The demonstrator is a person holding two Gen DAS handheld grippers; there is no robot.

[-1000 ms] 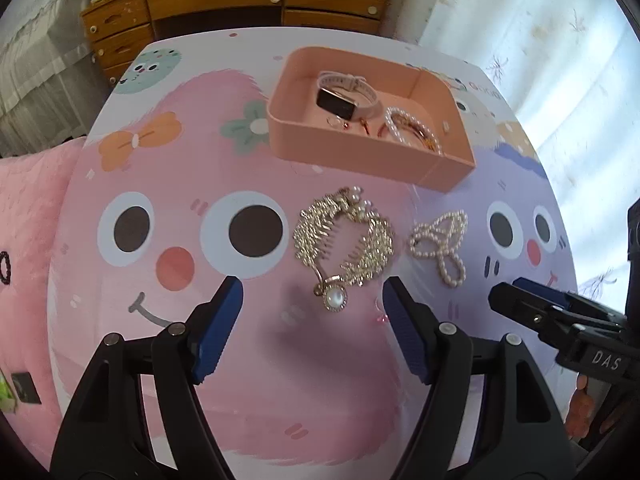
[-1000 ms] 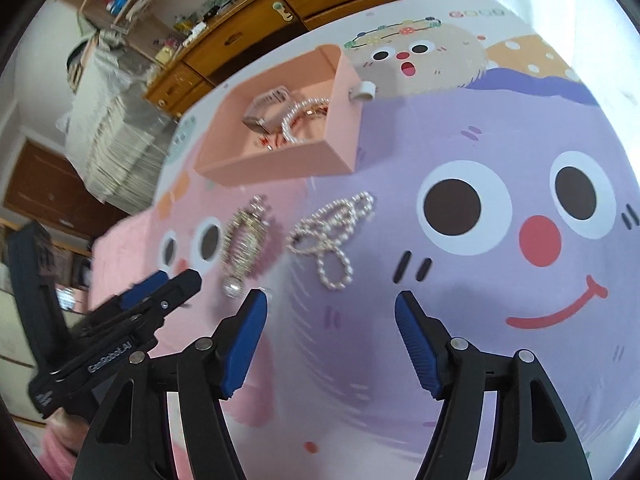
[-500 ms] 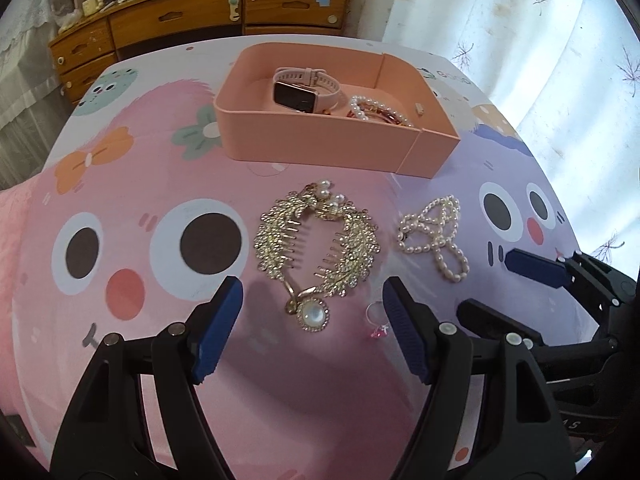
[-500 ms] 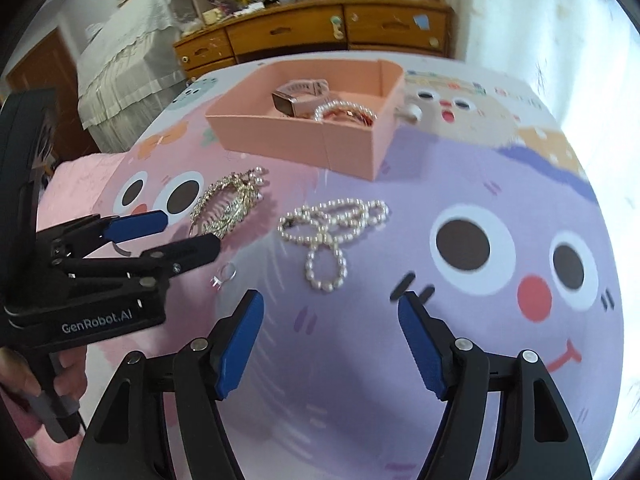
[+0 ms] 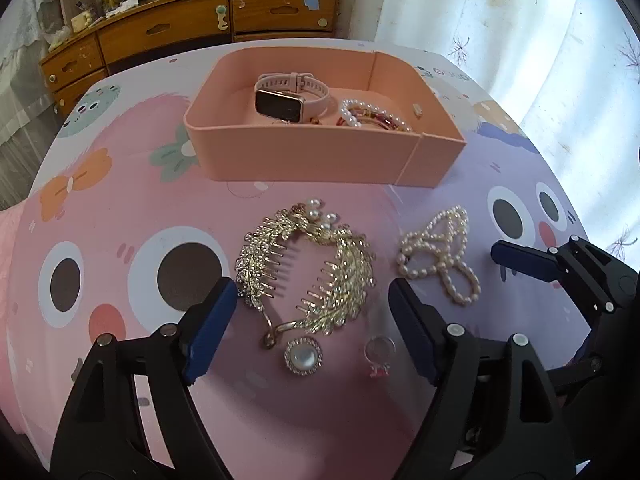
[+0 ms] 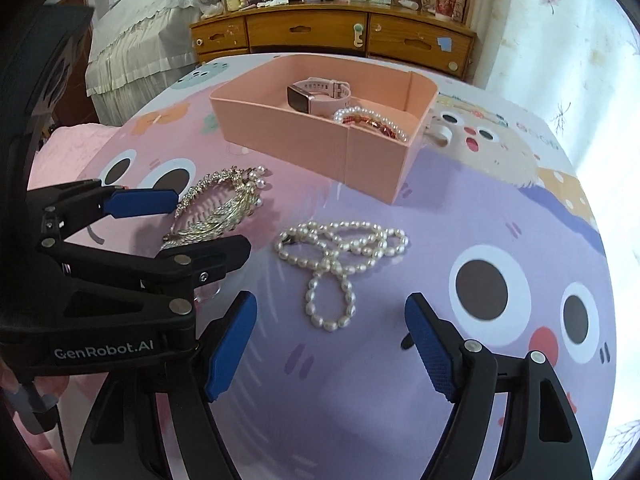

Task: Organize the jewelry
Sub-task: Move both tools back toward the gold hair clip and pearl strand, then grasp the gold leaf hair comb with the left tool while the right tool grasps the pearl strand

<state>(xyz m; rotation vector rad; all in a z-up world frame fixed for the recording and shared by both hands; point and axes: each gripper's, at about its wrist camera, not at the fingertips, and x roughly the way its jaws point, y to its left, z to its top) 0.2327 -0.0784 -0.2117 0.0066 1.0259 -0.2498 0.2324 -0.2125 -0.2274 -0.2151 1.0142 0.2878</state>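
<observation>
Though hidden rightward, ring [image 5: 379,350] shows.

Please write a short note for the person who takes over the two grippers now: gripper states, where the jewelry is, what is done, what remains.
Left gripper: open, empty, over the gold comb.
Right gripper: open, empty, near the pearl necklace.
Done: watch and bracelets lie in the pink box.
Left: comb, necklace and small ring are on the mat, outside the box.
</observation>
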